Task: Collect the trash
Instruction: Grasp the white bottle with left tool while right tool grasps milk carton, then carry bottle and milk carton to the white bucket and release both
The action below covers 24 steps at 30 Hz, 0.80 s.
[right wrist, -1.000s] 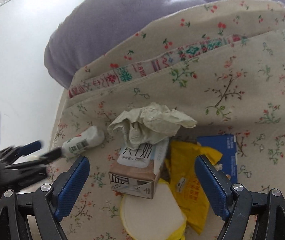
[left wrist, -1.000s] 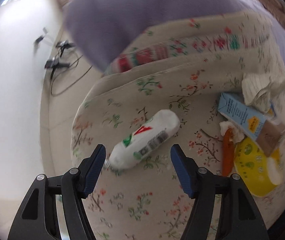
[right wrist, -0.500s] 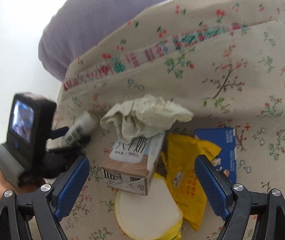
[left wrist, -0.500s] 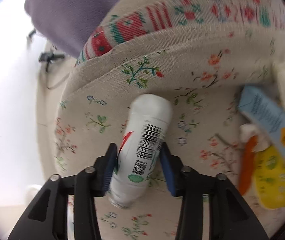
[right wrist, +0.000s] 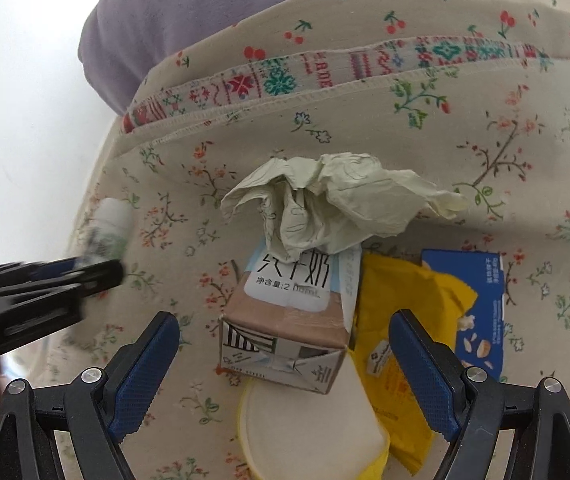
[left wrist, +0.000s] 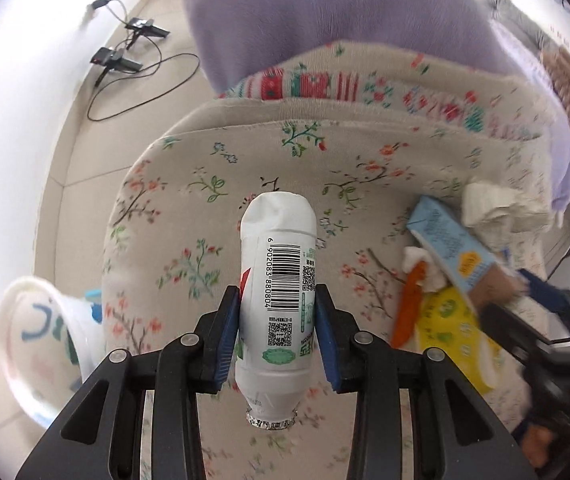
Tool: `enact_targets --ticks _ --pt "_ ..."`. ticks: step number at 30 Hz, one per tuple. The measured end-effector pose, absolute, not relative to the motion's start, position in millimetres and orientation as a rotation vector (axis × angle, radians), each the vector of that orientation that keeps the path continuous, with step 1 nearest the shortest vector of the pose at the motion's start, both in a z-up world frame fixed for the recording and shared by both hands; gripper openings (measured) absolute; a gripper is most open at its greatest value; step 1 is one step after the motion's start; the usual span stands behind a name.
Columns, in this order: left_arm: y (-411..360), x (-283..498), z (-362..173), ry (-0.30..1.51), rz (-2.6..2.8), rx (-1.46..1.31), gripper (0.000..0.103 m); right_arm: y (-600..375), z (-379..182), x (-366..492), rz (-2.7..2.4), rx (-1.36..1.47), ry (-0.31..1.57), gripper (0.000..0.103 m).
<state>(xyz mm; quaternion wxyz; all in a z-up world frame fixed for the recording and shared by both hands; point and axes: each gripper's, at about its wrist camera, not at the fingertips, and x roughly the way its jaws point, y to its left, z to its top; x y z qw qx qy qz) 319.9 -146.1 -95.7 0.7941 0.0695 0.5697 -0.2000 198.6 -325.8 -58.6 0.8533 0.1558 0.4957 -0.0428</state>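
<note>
Bottle (left wrist: 279, 280) first: a small white plastic one with a barcode, lying long-ways between the blue pads of the left gripper (left wrist: 277, 334). Its foil-covered mouth points back toward the gripper and its round bottom points away, toward the purple pillow (left wrist: 337, 8). The jaws are closing, and both pads press on its sides. It sits over the flowery cloth (left wrist: 189, 216).

The left view also shows a white bin (left wrist: 41, 340) with a bag in it down on the floor, and black cables (left wrist: 125, 52) by the wall.

The right view shows other things better: a crumpled green paper (right wrist: 337, 204) on top of a milk carton (right wrist: 289, 320), a yellow wrapper (right wrist: 409, 328) and a blue packet (right wrist: 481, 312). The right gripper (right wrist: 281, 376) hangs wide apart around the carton, not touching it.
</note>
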Motion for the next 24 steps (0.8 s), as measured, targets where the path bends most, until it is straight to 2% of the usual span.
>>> enact_targets --ticks 2,4,15,24 --pt "-139 307 -86 1.21 -0.427 0.112 0.038 -325 -61 200 -0.102 0.327 1.044 0.088" --pt "-128 298 -76 1.196 -0.429 0.074 0.038 -324 -63 204 -0.114 0.333 1.041 0.057" --pt "-83 276 -54 1.184 -0.455 -0.081 0.038 -358 -15 158 0.035 0.615 0.95 0.056" --pt "-44 273 -53 1.187 -0.418 -0.15 0.038 -332 -12 160 0.08 0.54 0.921 0.055"
